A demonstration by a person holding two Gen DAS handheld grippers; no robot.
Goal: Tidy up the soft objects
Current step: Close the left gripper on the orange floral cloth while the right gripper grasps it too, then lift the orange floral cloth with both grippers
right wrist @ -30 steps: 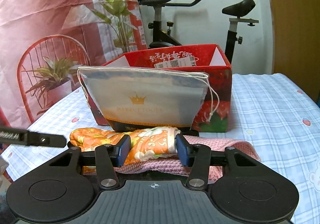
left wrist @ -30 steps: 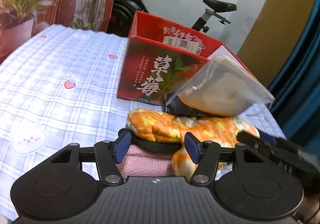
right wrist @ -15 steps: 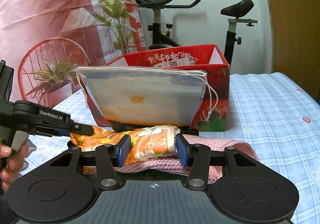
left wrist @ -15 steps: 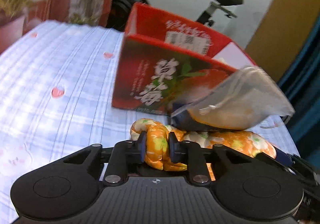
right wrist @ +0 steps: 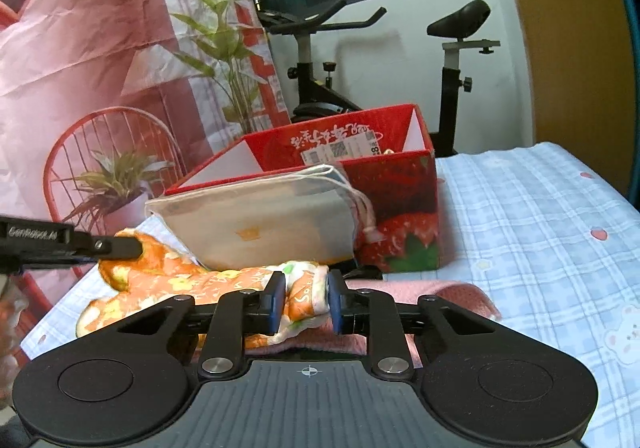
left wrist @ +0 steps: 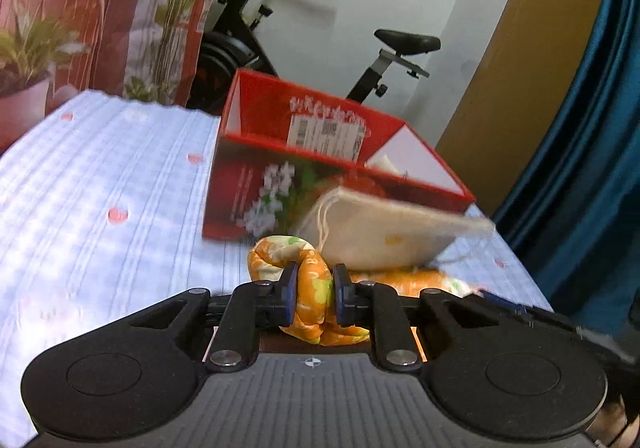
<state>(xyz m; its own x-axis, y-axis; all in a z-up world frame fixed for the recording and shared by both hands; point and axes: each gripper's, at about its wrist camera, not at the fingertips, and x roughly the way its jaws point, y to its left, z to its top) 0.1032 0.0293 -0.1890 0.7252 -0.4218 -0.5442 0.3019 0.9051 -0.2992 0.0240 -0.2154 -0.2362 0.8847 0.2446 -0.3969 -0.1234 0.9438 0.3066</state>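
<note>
The left gripper [left wrist: 313, 296] is clenching one end of the orange floral cloth [right wrist: 168, 280]; the right gripper [right wrist: 303, 306], jaws closing, is pinching its other end at lower centre.

Left wrist view: mounted behind the left tongs [left wrist: 313, 298], low over the checked bedspread [left wrist: 120, 175], looking forward and down along the fingers. It faces the red strawberry box [left wrist: 280, 187] from its left front corner, close, with the exercise bike [left wrist: 280, 15] behind the box.

Right wrist view: mounted behind the right tongs [right wrist: 306, 304], also low and close, facing the same box [right wrist: 400, 199] from its right front corner; bike [right wrist: 452, 59] behind the box here too.

Shared: box, cream drawstring pouch [left wrist: 384, 232] [right wrist: 256, 224] leaning on the box front, orange floral cloth [left wrist: 312, 288] [right wrist: 168, 276] just before it. The left tongs [right wrist: 120, 246] enter the right view from the left edge.
</note>
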